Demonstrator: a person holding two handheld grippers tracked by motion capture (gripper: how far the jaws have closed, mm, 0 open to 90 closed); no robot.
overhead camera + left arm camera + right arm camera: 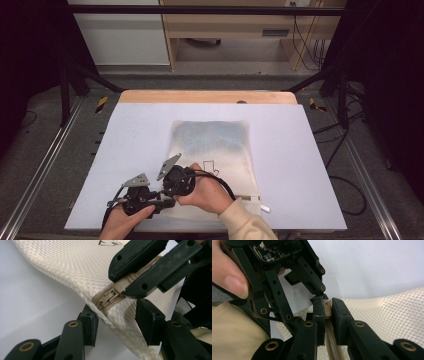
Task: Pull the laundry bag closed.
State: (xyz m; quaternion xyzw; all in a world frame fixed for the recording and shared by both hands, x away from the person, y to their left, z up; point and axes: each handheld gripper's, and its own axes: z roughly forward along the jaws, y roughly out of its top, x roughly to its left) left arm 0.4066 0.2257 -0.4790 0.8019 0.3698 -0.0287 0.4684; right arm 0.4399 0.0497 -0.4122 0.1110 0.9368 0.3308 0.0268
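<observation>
Mesh bag (215,150), zipper (110,297) at its end stop, undone or done not discernible. Right claw (327,310) clamped on zipper pull; left claw (115,322) part-open astride bag corner just below, not yet gripping.

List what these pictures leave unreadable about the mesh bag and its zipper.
- Bag contents: in the high view a bluish shape shows through the mesh laundry bag, too blurred to identify.
- Zipper slider: in the high view it is hidden by the right hand.
- Black print on the bag: cut off by the top edge in the left gripper view, too small in the high view.
- Zipper track: cut off by the bottom edge in the right gripper view.
</observation>
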